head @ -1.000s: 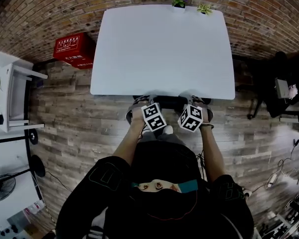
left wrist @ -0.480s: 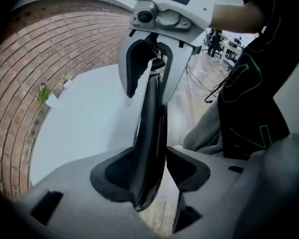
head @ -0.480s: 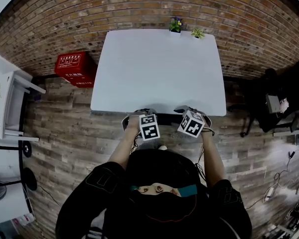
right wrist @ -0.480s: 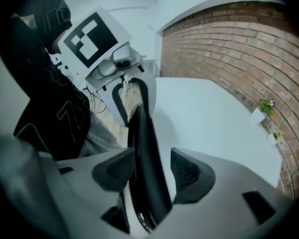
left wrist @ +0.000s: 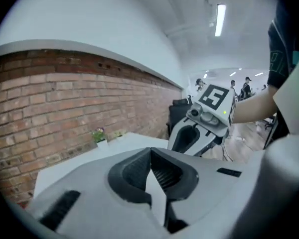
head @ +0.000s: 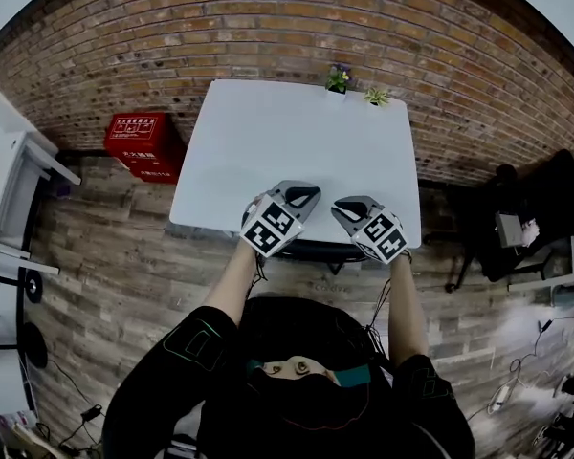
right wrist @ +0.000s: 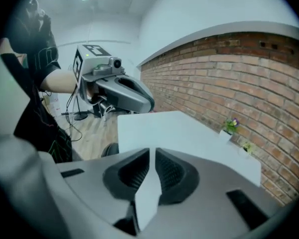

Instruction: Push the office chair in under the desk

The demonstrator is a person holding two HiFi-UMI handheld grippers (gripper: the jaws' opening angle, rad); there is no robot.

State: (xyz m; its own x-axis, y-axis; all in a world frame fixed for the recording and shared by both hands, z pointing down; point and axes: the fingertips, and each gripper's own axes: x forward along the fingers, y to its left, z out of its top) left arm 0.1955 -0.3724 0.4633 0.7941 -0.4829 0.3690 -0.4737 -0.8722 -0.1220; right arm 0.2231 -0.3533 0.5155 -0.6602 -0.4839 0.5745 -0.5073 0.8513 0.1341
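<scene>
- Black sleeves come up from the bottom of the head view, one hand on each gripper, both reaching forward side by side.
- Left gripper [head: 304, 192] hangs over the desk's near edge. Its own view shows the ribbed pads [left wrist: 164, 176] meeting at the tips, jaws fully together, nothing between them.
- Right gripper [head: 348, 205] sits just beside it over that same edge. Its jaws are closing, down to a narrow slit, with only bare desktop showing through the gap.
- Office chair [head: 311, 250], dark, is tucked beneath the desk's near edge, only a strip of it peeking out below the two grippers.
- Grey-brown plank floor [head: 124, 256] spreads out on both sides.
- White desk [head: 297, 142] runs away from the person, its top bare across the middle.
- Red box [head: 142, 140] stands on the floor left of the desk, against the wall.
- At the desk's far edge: a purple-flowered plant [head: 341, 76] in a white pot, and a small green plant [head: 375, 95] just right of it.
- Brick wall [head: 268, 27] closes off the back.
</scene>
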